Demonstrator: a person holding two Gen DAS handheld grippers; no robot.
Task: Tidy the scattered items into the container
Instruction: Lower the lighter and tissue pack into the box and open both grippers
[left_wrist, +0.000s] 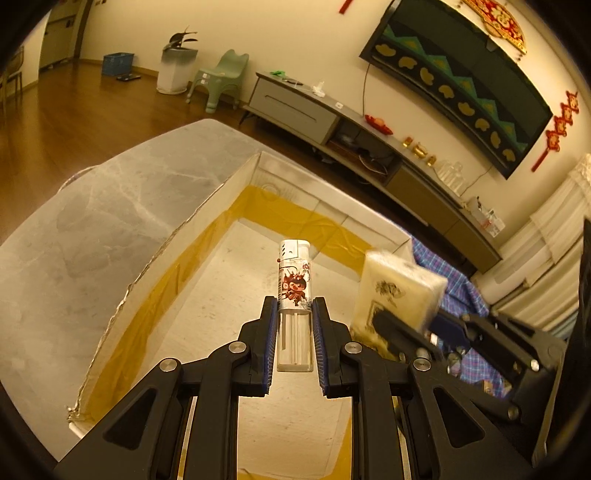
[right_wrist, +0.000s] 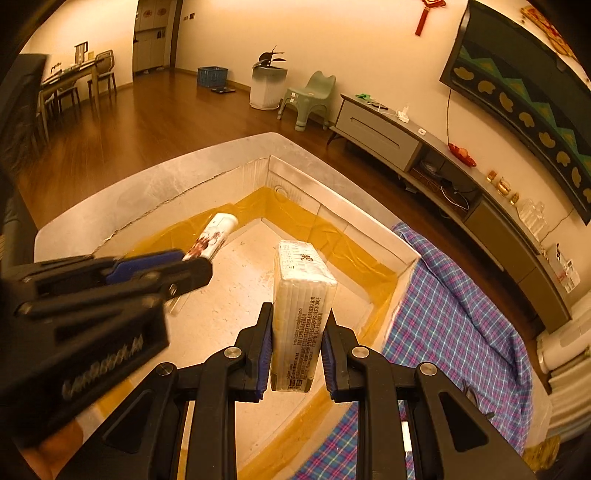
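Note:
My left gripper (left_wrist: 294, 306) is shut on a clear lighter (left_wrist: 294, 284) with a red cartoon print, held over the open cardboard box (left_wrist: 173, 243). The box is white inside with yellow tape along its seams. In the right wrist view my right gripper (right_wrist: 301, 314) is shut on a white tissue pack (right_wrist: 301, 291), also above the box floor (right_wrist: 236, 295). The left gripper with the lighter (right_wrist: 212, 236) shows at the left of that view. The right gripper (left_wrist: 410, 325) with the tissue pack (left_wrist: 400, 291) appears blurred at the right of the left wrist view.
The box rests on a grey marble table (left_wrist: 92, 221). A blue plaid cloth (right_wrist: 454, 314) lies on the table against the box's right side. Beyond stand a low TV cabinet (right_wrist: 424, 155), a green chair (right_wrist: 310, 99) and wooden floor.

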